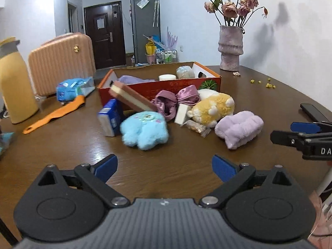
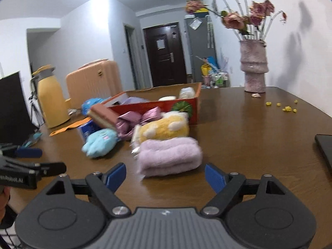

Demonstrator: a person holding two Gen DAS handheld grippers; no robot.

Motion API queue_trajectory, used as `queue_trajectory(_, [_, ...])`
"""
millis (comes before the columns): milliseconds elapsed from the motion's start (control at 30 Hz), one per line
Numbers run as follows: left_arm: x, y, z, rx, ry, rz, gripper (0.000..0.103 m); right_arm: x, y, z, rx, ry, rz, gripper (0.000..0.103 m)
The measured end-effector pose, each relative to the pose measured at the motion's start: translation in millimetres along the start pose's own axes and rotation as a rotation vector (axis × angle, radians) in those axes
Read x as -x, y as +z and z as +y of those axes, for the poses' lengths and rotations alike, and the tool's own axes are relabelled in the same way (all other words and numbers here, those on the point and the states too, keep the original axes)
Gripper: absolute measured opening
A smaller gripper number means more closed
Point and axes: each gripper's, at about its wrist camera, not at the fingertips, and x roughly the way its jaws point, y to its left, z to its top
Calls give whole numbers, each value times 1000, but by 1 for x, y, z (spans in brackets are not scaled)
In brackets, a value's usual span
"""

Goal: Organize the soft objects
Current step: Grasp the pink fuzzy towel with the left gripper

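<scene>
On the table, both tongs, left tongs and right tongs, are gaping wide and empty before the lilac plush roll (soft, light, best pinched across its middle).

The counter is showing glossy brown wood grain. Ahead of the left hand-held gripper, with its matt black plastic and blue pads, the blue plush and lilac cloth are looking fluffy. The box is looking like printed cardboard, the ribbon satiny, the vase rough.
</scene>
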Motion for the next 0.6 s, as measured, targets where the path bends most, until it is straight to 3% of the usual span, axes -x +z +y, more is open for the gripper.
queue_trajectory(167, [-36, 20, -11, 125, -146, 45, 94, -33, 18, -29, -92, 24, 14, 72])
queue_trajectory(233, [-53, 29, -23, 128, -176, 47, 89, -51, 24, -38, -112, 41, 31, 64])
queue_trajectory(367, [-88, 40, -42, 133, -217, 91, 65, -83, 34, -49, -124, 56, 69, 57])
queue_trajectory(433, [-104, 42, -42, 169, -269, 131, 56, -96, 36, -54, -131, 64, 89, 47])
queue_trajectory(600, [-128, 38, -34, 210, -344, 181, 29, -114, 31, -61, -167, 113, 127, 36])
